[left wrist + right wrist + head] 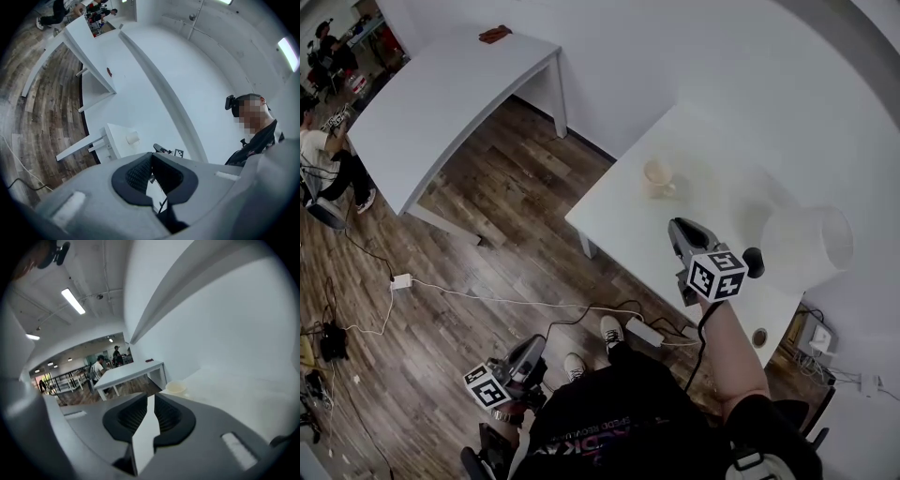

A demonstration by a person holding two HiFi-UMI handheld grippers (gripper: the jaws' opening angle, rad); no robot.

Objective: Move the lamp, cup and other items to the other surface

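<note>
A cream cup (658, 176) stands on the near white table (619, 220), and a lamp with a white shade (806, 244) stands further right on it. My right gripper (680, 225) hovers over that table between cup and lamp. Its jaws are a narrow gap apart, with nothing in them. In the right gripper view the cup (176, 388) lies just beyond the right gripper (151, 397). My left gripper (530, 352) hangs low beside the person's body, over the floor, its tips together and empty. The left gripper view shows the left gripper (151, 157), with the cup (132, 138) on the table beyond it.
A second long white table (441, 103) stands at the upper left with a small brown item (495, 35) at its far end. Wood floor lies between the tables, with a power strip (401, 280) and cables. A seated person (319, 159) is at the far left.
</note>
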